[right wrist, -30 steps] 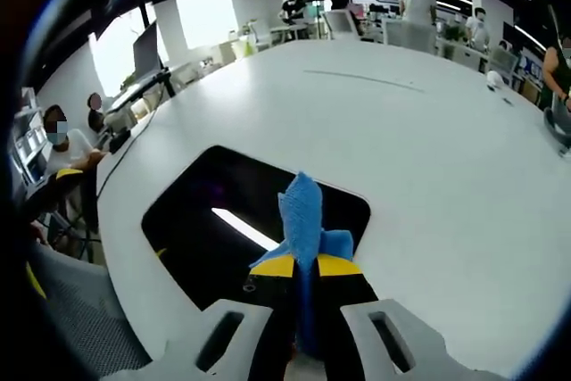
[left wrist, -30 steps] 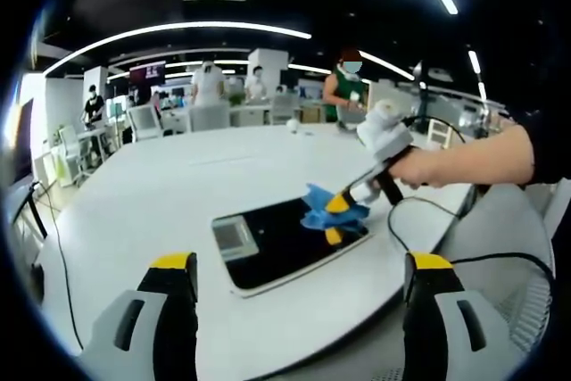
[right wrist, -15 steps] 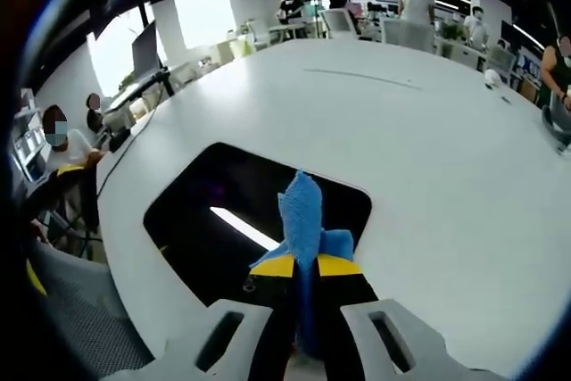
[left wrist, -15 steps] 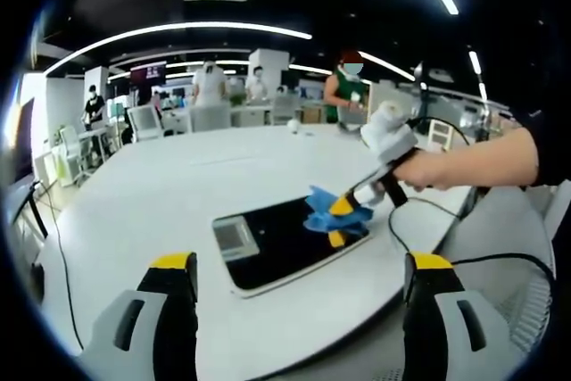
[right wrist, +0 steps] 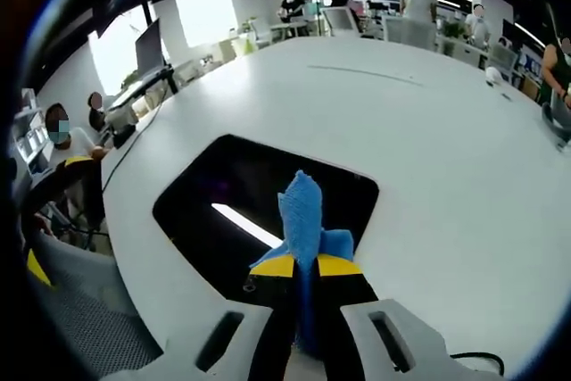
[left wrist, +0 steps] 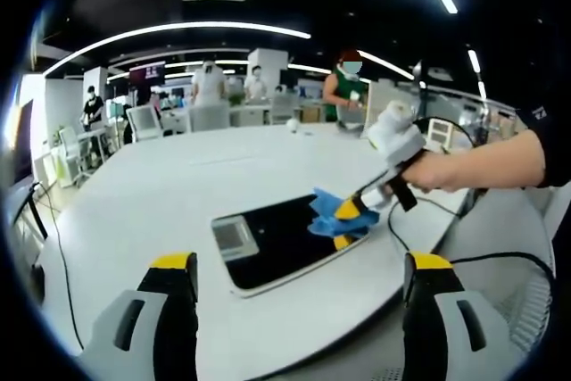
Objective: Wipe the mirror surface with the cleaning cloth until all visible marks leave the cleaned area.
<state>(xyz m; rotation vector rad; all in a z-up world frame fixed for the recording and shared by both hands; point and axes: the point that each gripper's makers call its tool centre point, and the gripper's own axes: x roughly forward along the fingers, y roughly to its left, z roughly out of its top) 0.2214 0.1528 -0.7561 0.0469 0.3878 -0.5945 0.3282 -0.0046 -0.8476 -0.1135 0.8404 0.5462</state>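
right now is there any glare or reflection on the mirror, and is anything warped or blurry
Right gripper view: a bright ceiling-light streak reflects in the dark mirror beside the blue cloth. Left gripper view: the mirror reflects a pale ceiling panel near its left end; fisheye bends the ceiling lights and the white table edge; focus looks even.

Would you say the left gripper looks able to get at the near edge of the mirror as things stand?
Probably yes. The left gripper hangs open over bare table, nothing between it and the mirror. The right gripper, shut on the blue cloth, works the mirror's far corner, apart from that path.
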